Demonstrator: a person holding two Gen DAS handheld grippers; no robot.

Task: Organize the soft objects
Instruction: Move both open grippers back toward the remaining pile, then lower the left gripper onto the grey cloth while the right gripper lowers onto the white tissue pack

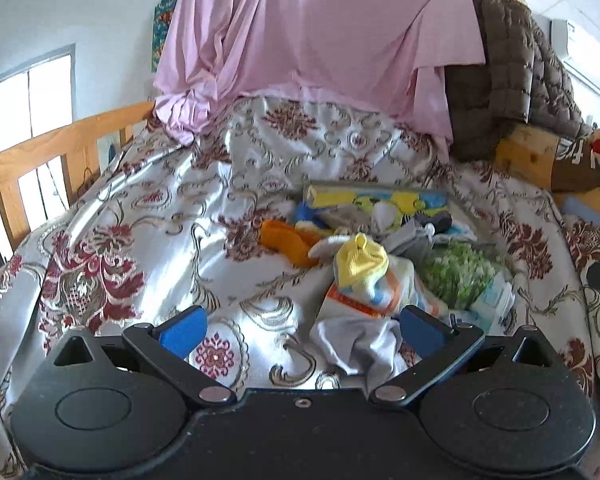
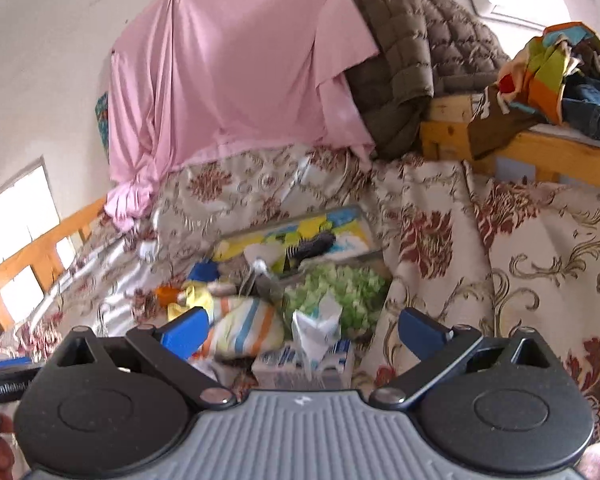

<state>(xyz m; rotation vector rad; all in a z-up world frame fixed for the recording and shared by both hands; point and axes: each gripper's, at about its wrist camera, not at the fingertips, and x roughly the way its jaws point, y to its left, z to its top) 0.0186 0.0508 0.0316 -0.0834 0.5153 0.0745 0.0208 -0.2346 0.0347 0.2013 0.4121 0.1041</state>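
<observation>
A pile of soft things lies on the floral bedspread (image 1: 148,216): a yellow sock (image 1: 360,260) on a striped white cloth (image 1: 372,300), an orange piece (image 1: 284,240), a green-speckled bag (image 1: 460,268) and a colourful flat box (image 1: 376,200). My left gripper (image 1: 302,330) is open and empty, just short of the pile, with a white cloth (image 1: 356,344) between its fingers. My right gripper (image 2: 304,330) is open and empty above the striped cloth (image 2: 244,328), a tissue pack (image 2: 300,364) and the green bag (image 2: 340,288).
A pink sheet (image 1: 320,32) hangs at the back beside a brown quilted jacket (image 1: 512,72). A wooden bed rail (image 1: 40,160) runs along the left. A wooden shelf (image 2: 540,148) with clothes stands at the right. The bedspread rises in a fold (image 2: 500,248) at right.
</observation>
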